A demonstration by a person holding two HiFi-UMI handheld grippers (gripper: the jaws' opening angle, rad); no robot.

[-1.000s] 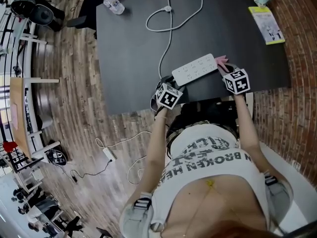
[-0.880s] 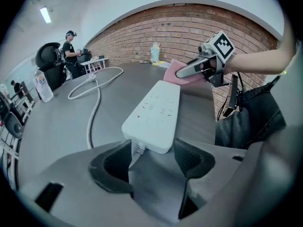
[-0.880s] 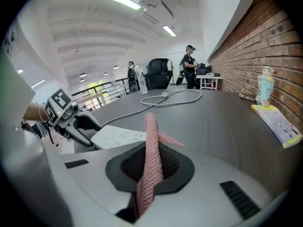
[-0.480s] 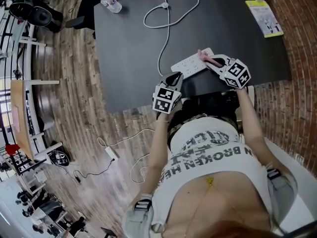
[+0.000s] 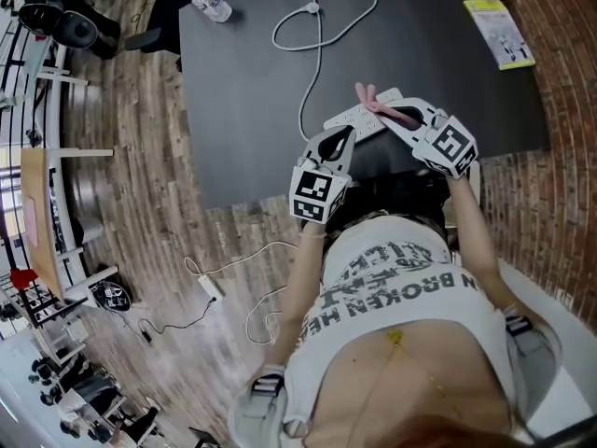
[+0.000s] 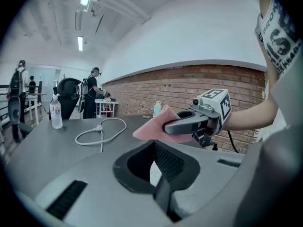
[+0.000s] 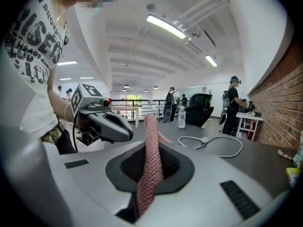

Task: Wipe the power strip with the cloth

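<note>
Overlapping the power strip [image 5: 357, 119], right gripper [image 5: 384, 118] grips cloth [image 5: 367, 98]; cord [image 5: 317, 28], bottle [image 5: 212, 4] lie beyond.

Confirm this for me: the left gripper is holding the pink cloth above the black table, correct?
One thing is wrong: which gripper. It is the right gripper that holds the pink cloth above the black table. The right gripper view shows the cloth pinched between its jaws.
</note>
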